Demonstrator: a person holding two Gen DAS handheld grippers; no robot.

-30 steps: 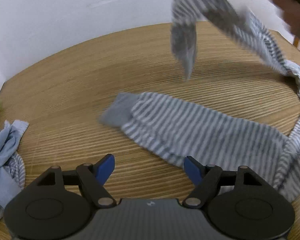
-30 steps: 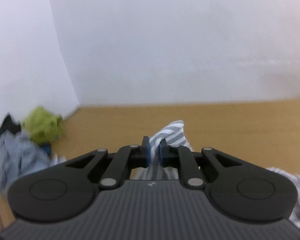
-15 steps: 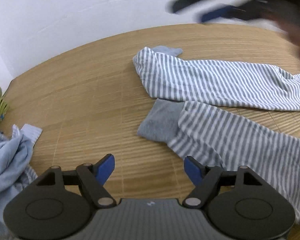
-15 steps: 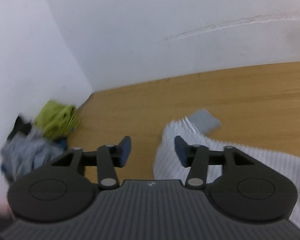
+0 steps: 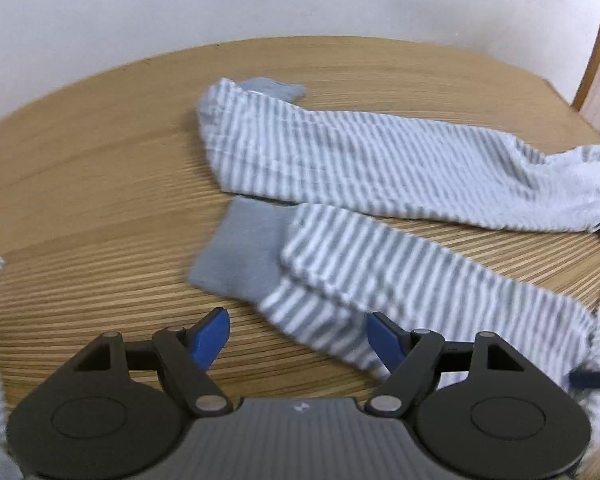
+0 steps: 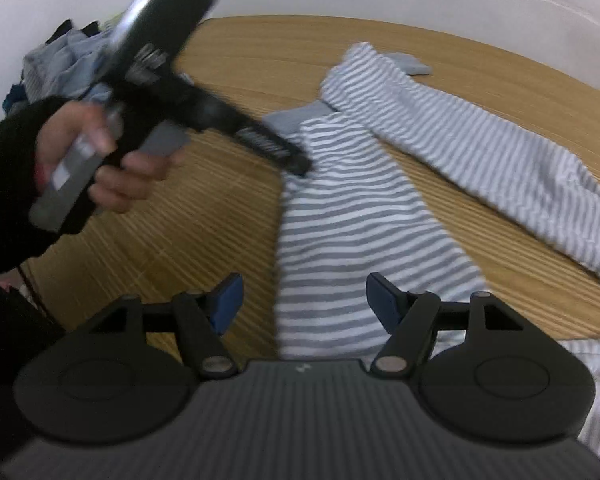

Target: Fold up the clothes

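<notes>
Slatted wooden table [image 5: 100, 184] against white wall [image 5: 140, 12]; striped trousers [image 5: 380, 168] spread flat; both grippers gape wide, empty.

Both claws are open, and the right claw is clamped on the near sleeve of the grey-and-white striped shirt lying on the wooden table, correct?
Not quite. The right claw is open over the near sleeve of the grey-and-white striped shirt, not clamped on it; the right wrist view shows its blue pads spread apart. The left claw is open too, and the shirt does lie on the wooden table.
</notes>
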